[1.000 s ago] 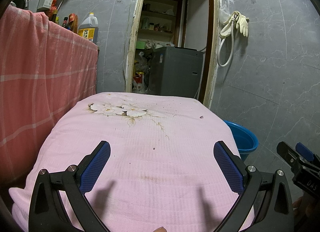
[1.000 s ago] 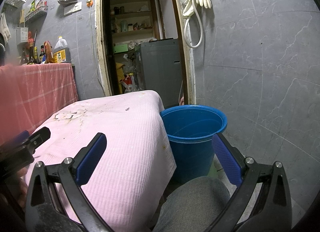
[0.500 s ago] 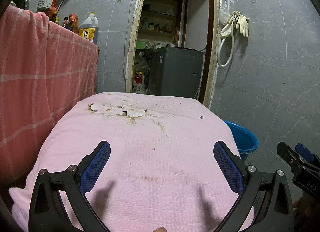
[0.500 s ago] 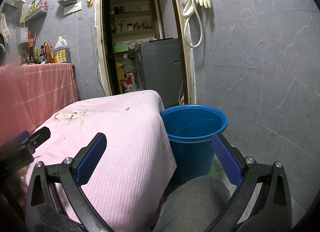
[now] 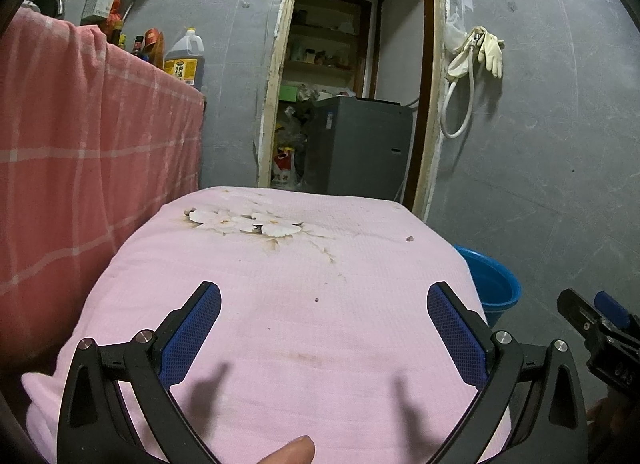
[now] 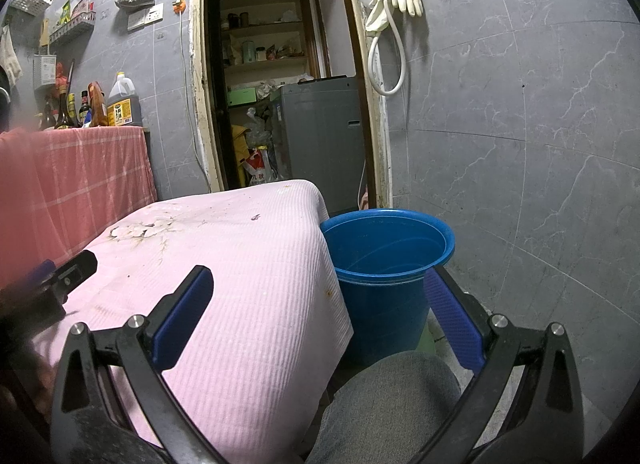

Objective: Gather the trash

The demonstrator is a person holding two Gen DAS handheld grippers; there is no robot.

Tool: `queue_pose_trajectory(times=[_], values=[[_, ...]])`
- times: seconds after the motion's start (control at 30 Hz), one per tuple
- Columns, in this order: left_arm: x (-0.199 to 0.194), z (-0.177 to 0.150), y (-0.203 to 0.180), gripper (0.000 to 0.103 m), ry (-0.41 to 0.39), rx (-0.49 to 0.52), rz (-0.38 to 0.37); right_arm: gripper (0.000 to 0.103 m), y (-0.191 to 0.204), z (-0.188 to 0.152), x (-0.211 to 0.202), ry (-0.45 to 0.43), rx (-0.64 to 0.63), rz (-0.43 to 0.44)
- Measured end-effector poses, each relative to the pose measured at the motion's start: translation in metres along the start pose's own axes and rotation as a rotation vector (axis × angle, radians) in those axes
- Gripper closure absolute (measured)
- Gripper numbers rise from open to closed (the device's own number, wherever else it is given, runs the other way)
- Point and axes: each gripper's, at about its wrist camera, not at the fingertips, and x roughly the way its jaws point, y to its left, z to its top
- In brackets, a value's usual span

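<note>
Your left gripper [image 5: 324, 328] hangs wide and empty over the pink cloth [image 5: 280, 284]. Your right gripper [image 6: 320, 312] is wide and empty too, between the cloth's edge and the bucket [image 6: 384, 264]. One scrap [image 5: 409, 239] lies near the cloth's far right corner.

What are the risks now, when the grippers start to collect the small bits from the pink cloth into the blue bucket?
1. The dark bit near the cloth's far right edge is tiny; wide-open fingers may pinch the pink cloth instead and drag it.
2. The blue bucket stands close against the hanging cloth, so a tugged cloth could nudge it.
3. A knee sits before the bucket and may crowd the right gripper.
</note>
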Motion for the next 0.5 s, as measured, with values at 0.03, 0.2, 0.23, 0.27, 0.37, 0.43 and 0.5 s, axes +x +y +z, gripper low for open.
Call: queue_pose_trajectory(times=[0.03, 0.2, 0.23, 0.27, 0.37, 0.43, 0.5], values=[[0.0005, -0.0001, -0.0009, 0.002, 0.000, 0.002, 0.005, 0.000, -0.0002, 0.0002, 0.0005, 0.000, 0.000, 0.000], [0.0011, -0.0005, -0.0023, 0.002, -0.004, -0.004, 0.017, 0.000, 0.0003, 0.0001, -0.0001, 0.001, 0.000, 0.000], [0.0007, -0.0009, -0.0025, 0.002, -0.005, -0.005, 0.018, 0.000, 0.0003, 0.0003, 0.0003, 0.000, 0.001, -0.001], [0.0007, -0.0009, -0.0024, 0.002, -0.005, -0.005, 0.019, 0.000, 0.0005, 0.0002, -0.0002, 0.001, 0.001, -0.001], [0.0013, -0.0008, -0.0054, 0.002, -0.006, -0.005, 0.024, 0.000, 0.0012, -0.0003, -0.0006, 0.001, 0.000, 0.000], [0.0011, -0.0012, -0.0067, 0.002, -0.007, -0.006, 0.025, 0.000, 0.0022, -0.0014, -0.0024, 0.001, 0.000, 0.001], [0.0018, -0.0012, -0.0069, 0.002, -0.007, -0.008, 0.025, 0.000, 0.0016, -0.0009, -0.0012, 0.001, 0.000, 0.000]])
